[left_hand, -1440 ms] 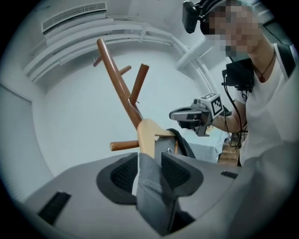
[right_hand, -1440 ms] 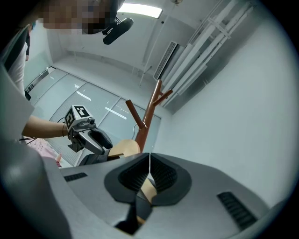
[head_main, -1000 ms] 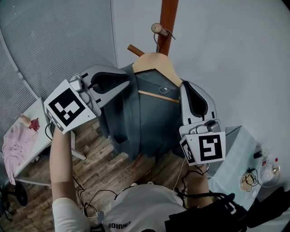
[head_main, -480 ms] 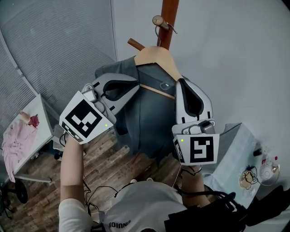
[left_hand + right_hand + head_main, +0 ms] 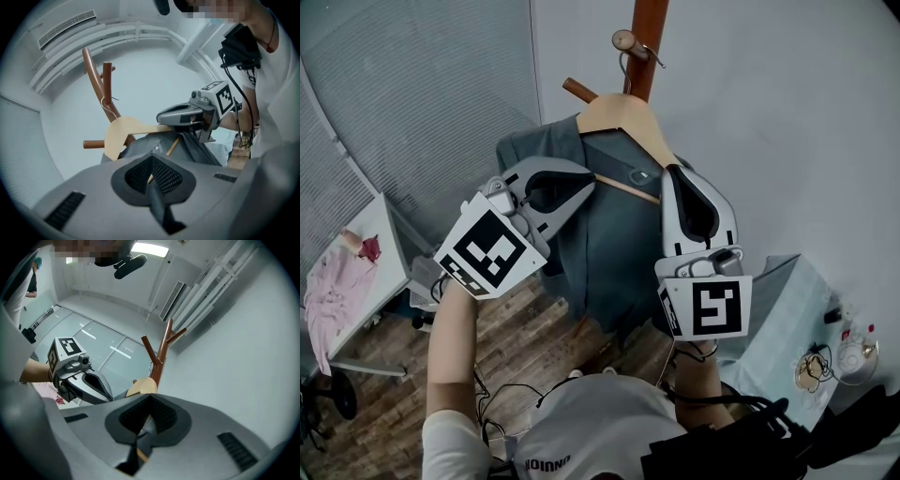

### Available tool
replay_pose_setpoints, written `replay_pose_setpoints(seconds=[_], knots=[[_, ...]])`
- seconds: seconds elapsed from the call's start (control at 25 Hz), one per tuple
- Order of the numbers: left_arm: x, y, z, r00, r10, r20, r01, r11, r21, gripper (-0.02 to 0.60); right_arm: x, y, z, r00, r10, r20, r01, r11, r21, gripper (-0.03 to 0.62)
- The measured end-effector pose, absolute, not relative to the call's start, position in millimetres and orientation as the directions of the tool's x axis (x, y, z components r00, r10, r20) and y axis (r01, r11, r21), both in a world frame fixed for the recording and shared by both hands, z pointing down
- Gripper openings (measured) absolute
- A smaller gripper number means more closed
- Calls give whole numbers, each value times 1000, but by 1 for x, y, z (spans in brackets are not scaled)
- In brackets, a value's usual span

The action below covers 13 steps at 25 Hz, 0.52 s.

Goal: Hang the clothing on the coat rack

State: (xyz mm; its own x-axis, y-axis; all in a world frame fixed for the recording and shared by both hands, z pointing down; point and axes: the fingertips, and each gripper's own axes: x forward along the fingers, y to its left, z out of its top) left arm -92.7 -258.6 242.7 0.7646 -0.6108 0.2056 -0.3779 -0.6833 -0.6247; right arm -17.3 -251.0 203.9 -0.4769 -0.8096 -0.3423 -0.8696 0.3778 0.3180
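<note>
Clothing [image 5: 614, 234] grey, on wooden hanger [image 5: 619, 117], centre frame, just below coat rack [image 5: 647, 37] peg [image 5: 625, 40]; hook at peg, seating unclear. Hanger axis upper-left to lower-right. Left gripper [image 5: 584, 180] pinching fabric left side; right gripper [image 5: 673, 171] clamped on right shoulder, nearer hanger end.

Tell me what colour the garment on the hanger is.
The garment is a dark slate grey, plain, seen best in the head view.

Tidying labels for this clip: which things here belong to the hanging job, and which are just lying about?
Job: coat rack, wooden hanger, grey garment, left gripper, right gripper.
Lying about: pink cloth, white table, floor cables, blue-covered table.
</note>
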Motion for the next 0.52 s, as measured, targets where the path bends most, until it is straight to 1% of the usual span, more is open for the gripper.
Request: replay_pose_setpoints(seconds=[0.52], knots=[[-89, -257, 249, 761, -609, 225, -363, -687, -630, 12, -16, -250, 207, -486, -806, -337, -864, 385, 323, 20]])
